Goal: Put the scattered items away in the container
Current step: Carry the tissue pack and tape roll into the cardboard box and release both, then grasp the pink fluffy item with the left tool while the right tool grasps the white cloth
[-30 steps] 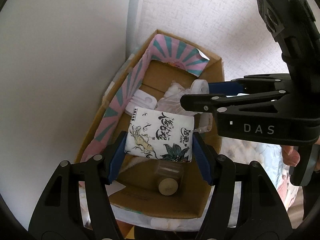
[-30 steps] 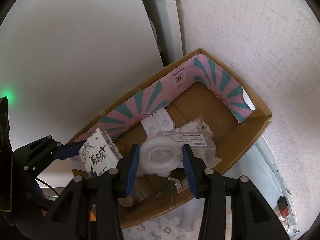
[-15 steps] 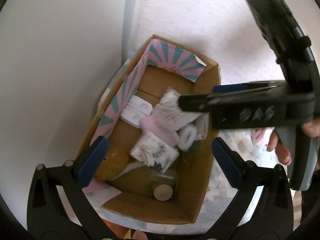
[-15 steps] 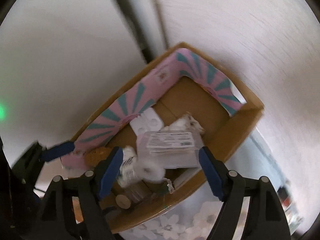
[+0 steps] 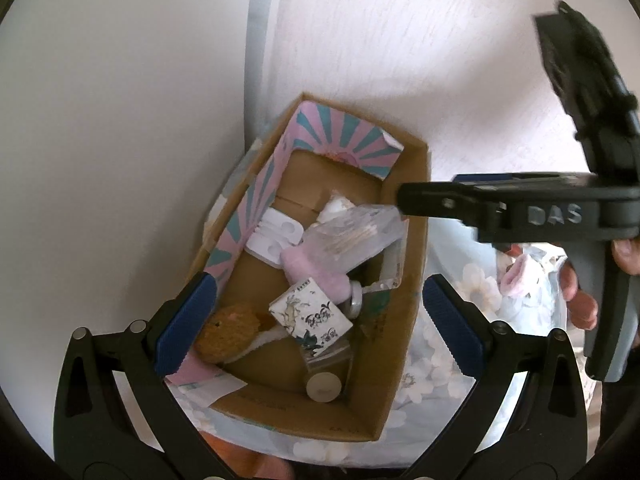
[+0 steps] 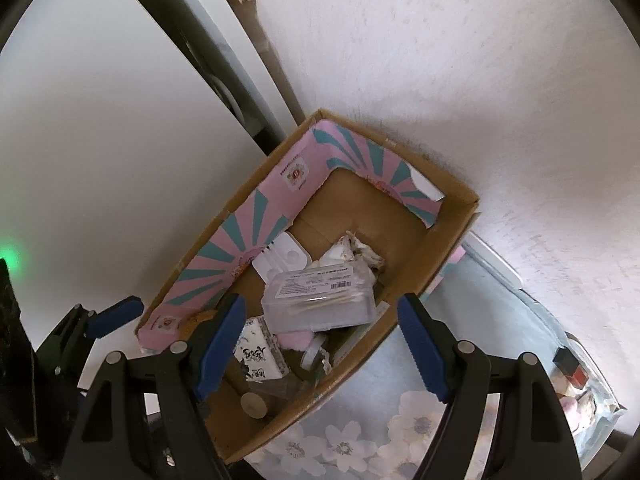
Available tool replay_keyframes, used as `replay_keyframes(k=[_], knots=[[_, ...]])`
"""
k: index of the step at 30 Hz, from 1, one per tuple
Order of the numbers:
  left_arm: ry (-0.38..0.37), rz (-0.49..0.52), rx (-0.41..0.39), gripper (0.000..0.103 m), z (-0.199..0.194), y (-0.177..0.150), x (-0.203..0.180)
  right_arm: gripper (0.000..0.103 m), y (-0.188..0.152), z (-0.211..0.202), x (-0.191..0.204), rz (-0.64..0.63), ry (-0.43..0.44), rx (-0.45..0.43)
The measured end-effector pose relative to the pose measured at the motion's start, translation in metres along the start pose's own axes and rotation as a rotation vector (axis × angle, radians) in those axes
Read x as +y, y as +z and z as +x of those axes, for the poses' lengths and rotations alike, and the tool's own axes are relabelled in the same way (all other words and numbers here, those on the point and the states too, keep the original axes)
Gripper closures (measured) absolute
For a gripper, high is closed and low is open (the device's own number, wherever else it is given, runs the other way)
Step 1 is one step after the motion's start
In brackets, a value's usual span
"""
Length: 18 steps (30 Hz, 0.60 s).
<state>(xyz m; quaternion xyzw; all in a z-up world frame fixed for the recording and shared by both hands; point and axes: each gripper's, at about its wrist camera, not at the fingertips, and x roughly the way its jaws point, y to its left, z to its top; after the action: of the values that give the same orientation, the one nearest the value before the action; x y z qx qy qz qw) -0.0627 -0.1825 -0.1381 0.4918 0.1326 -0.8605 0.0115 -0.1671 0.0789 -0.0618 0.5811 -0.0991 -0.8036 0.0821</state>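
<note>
1. One box (image 5: 404, 320), one tissue pack (image 5: 310, 314), one clear case (image 6: 320, 300) are counted.
2. Both packs, earlier clamped, now lie inside the box.
3. Left tongs (image 5: 316, 324) and right tongs (image 6: 320, 340) are spread apart, empty.

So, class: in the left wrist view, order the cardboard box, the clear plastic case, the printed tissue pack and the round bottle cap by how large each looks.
1. cardboard box
2. clear plastic case
3. printed tissue pack
4. round bottle cap

We held our left gripper (image 5: 316, 320) and right gripper (image 6: 324, 336) pointing steeply down, jaws spread wide and empty.
</note>
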Motion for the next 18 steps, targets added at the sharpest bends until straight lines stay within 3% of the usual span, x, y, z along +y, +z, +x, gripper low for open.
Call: replay_keyframes(k=[3,8,13,18], knots=[[0.012,0.017,-0.029,0.000,-0.011,0.005,-0.005,0.029,-0.007,-0.024,-0.005,-0.014,-0.006,-0.047],[-0.084,0.037,-0.052,0.000,-0.030,0.015,-0.022,0.029,-0.025,-0.072,-0.027,0.011,-0.070,-0.128],[-0.116,0.106,-0.076,0.000,-0.041,0.025,-0.057,0.029,-0.049,-0.114,-0.067,0.088,-0.078,-0.153],[-0.137,0.200,-0.085,0.000,-0.042,0.030,-0.101,0.029,-0.087,-0.168,-0.108,0.172,-0.126,-0.271]])
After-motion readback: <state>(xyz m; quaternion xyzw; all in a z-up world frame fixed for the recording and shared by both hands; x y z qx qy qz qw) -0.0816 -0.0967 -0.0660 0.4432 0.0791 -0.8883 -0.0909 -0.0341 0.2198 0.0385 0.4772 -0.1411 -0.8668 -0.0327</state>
